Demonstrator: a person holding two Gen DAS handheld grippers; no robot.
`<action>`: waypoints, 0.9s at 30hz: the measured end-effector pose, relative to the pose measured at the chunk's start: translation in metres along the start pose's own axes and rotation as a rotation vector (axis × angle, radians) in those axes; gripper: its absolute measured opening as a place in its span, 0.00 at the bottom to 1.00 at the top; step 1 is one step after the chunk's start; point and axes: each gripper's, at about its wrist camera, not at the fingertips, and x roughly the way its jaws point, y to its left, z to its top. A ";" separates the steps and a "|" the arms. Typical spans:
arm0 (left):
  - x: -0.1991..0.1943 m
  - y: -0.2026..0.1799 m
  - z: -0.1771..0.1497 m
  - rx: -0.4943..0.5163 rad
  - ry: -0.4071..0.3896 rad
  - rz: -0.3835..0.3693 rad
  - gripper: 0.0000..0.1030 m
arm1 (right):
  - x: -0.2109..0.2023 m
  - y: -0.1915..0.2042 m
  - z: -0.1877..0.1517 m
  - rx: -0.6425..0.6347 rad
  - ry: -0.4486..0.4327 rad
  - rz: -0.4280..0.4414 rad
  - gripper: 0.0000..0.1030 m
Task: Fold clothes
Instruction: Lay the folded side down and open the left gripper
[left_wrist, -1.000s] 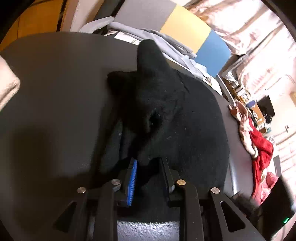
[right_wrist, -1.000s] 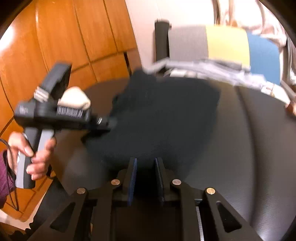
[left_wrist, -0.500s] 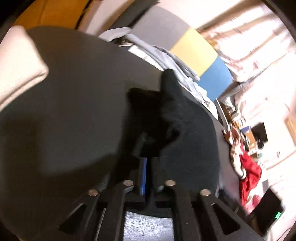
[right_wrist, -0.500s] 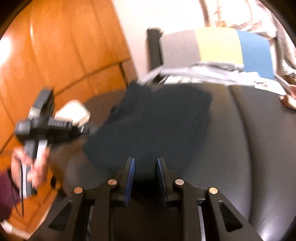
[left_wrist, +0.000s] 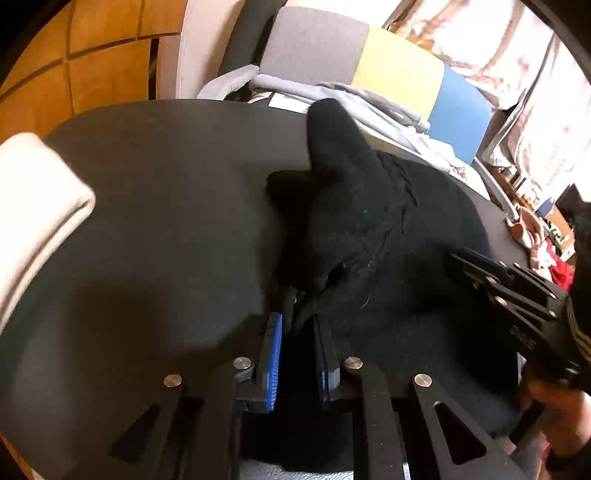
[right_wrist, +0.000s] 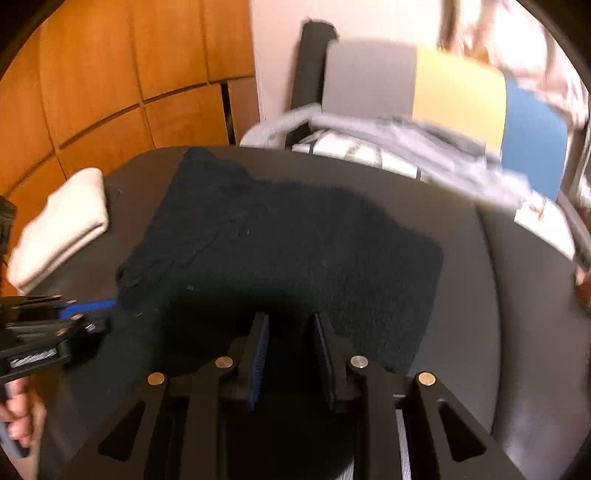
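- Though white lettering marks both gripper bodies, none is legible.
- Only the left wrist view shows red and pink clothes (left_wrist: 550, 254) far right.
- Black knit garment (right_wrist: 295, 243) lies spread on the dark grey bench (right_wrist: 517, 295), a folded cream cloth (right_wrist: 62, 225) at its left.
- Left gripper (left_wrist: 298, 325) fingers pinch the garment's near-left edge; right gripper (right_wrist: 290, 332) fingers sit slightly parted around its near hem.

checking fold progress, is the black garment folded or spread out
Partly folded: black knit garment lies flat, one corner bunched at the left tool.
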 end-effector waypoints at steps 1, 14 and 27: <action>-0.002 0.004 -0.003 -0.005 -0.003 -0.007 0.17 | 0.001 0.000 -0.001 0.012 -0.013 0.002 0.24; -0.045 -0.075 0.050 0.204 -0.228 -0.090 0.41 | -0.045 -0.052 -0.003 0.291 -0.169 0.065 0.26; 0.080 -0.033 0.110 0.037 0.001 0.144 0.77 | 0.010 -0.077 0.028 0.323 -0.034 0.059 0.26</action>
